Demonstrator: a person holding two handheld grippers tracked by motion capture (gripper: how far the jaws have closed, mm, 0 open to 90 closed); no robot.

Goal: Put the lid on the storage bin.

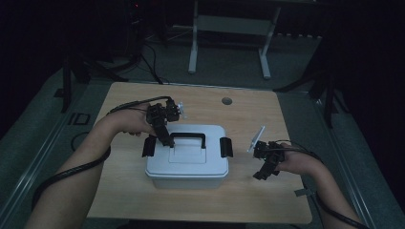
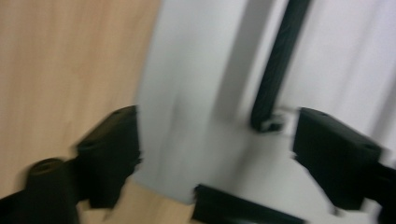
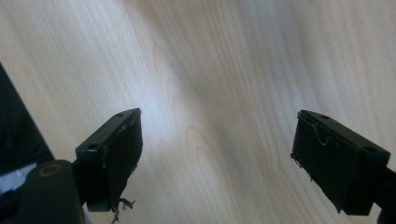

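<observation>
White lidded box (image 1: 187, 160) sat mid-counter (image 1: 248, 114), black handle (image 1: 188, 138) flat on the lid, a black latch (image 1: 226, 147) at each end. Left gripper (image 1: 166, 139) hovered over the handle's left end, fingers (image 2: 111, 154) spread wide, nothing pinched. Right gripper (image 1: 263, 174) was well right of the box, over bare wood, fingers (image 3: 112, 154) released.

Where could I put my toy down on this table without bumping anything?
The table is bare along the near edge in front of the white box, and at the far side around the small round hole. It is crowded in the middle: the left tongs hover at the box's black handle, and the right tongs sit right of the box.
</observation>
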